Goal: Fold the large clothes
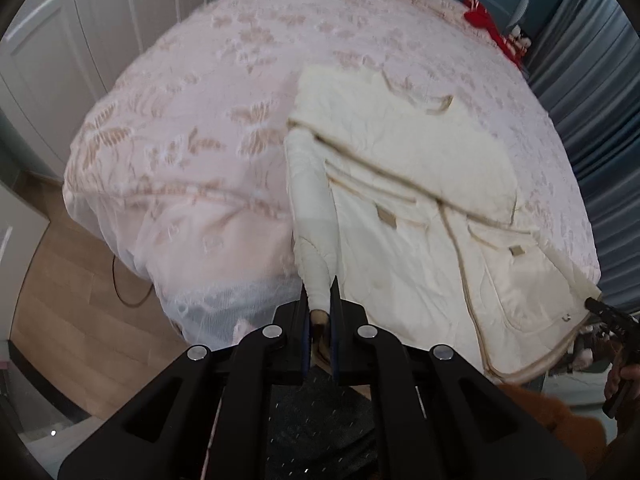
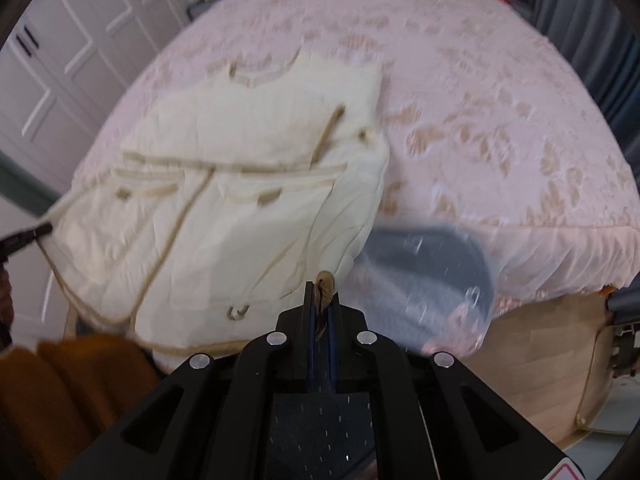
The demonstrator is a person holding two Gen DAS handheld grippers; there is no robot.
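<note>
Early stage: cream padded coat [image 1: 404, 208] lies on the pink bedspread [image 1: 192, 152], apparently partly folded, bottom fold pending; left gripper [image 1: 320, 320] clenched on a sleeve cuff, right gripper [image 2: 322, 304] clenched on its tan-trimmed hem.

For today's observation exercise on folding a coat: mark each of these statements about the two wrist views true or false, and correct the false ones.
1. The left gripper is shut on the cream coat. True; it pinches the cuff of a sleeve.
2. The right gripper is open and holds nothing. False; it is shut on a tan-trimmed edge of the coat.
3. The coat lies on a pink patterned bedspread. True.
4. The coat is dark blue. False; it is cream with tan trim.
5. A red item lies at the far end of the bed. True.
</note>
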